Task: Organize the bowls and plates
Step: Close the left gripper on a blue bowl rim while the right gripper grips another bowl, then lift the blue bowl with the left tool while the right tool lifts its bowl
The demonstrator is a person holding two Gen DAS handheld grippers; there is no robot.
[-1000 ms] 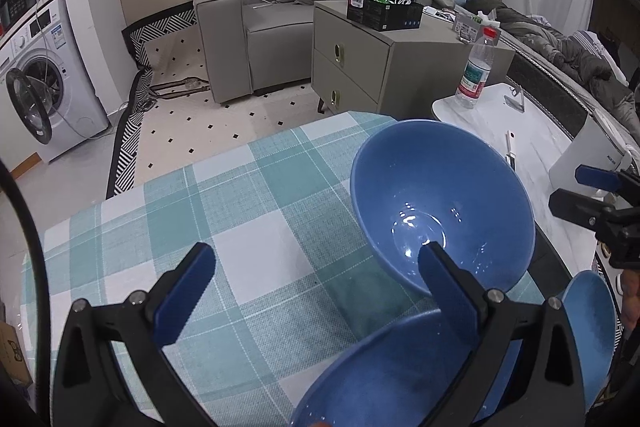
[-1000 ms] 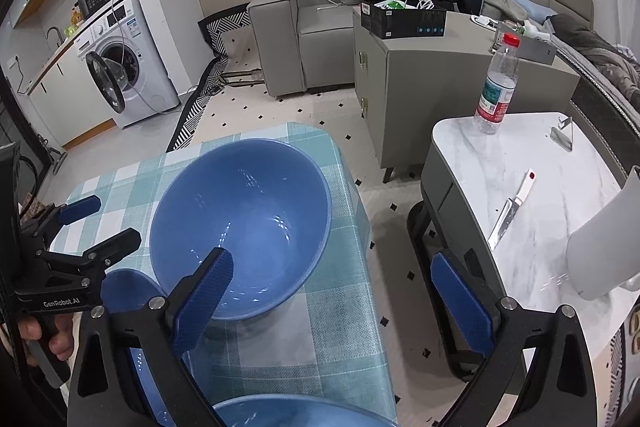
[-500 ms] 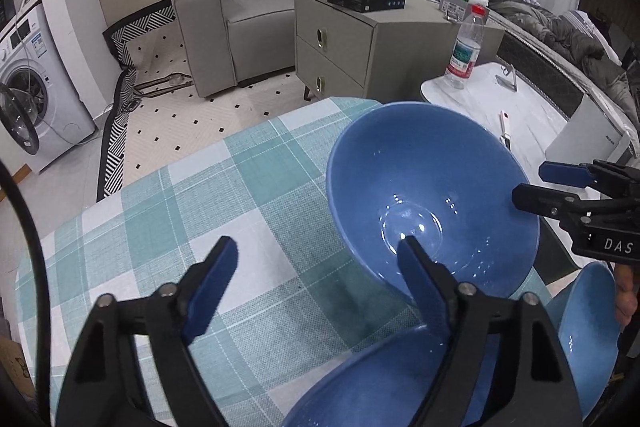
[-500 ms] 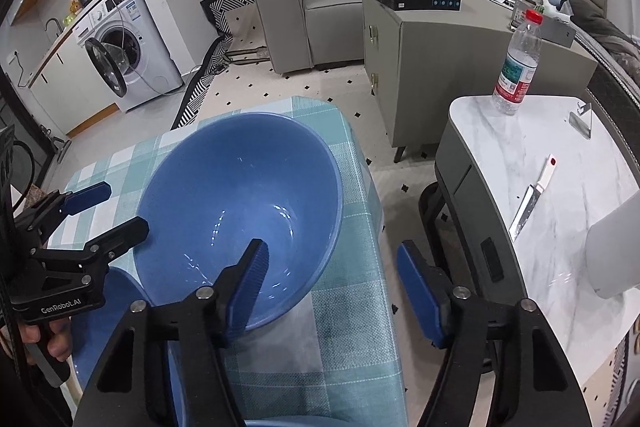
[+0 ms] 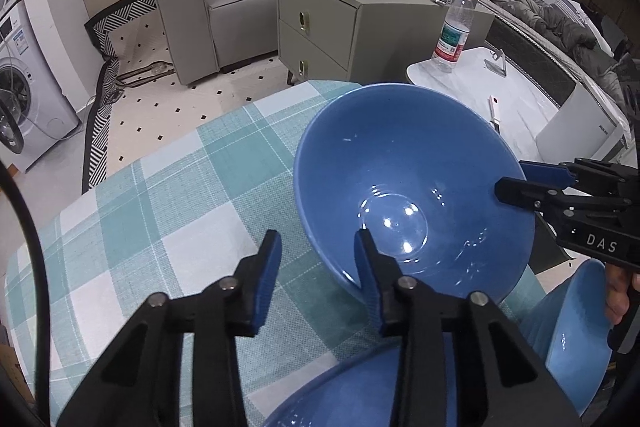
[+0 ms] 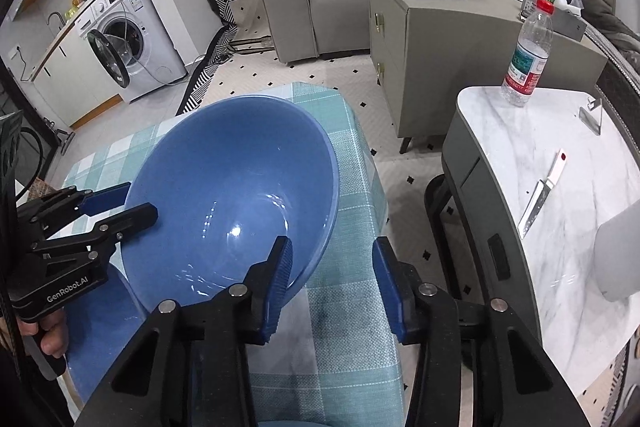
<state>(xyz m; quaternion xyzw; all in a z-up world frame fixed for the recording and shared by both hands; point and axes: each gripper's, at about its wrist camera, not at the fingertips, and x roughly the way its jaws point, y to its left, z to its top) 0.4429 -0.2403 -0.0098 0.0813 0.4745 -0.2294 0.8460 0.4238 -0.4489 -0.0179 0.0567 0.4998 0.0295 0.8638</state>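
both claws closing astride big bowl [image 5: 412, 187] rim, pads not pressing; front bowl [image 5: 352, 395] cut off.

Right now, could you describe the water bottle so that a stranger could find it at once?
Look to the white marble side table beside the checked dining table. At its far corner stands the water bottle, upright. It is clear plastic with a red cap and a green-and-red label; the knife near it lies flat.

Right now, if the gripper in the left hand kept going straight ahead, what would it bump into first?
Probably the near rim of the big blue bowl: the left gripper is closing with that rim between its fingers, not yet pinched. Depth is hard to judge.
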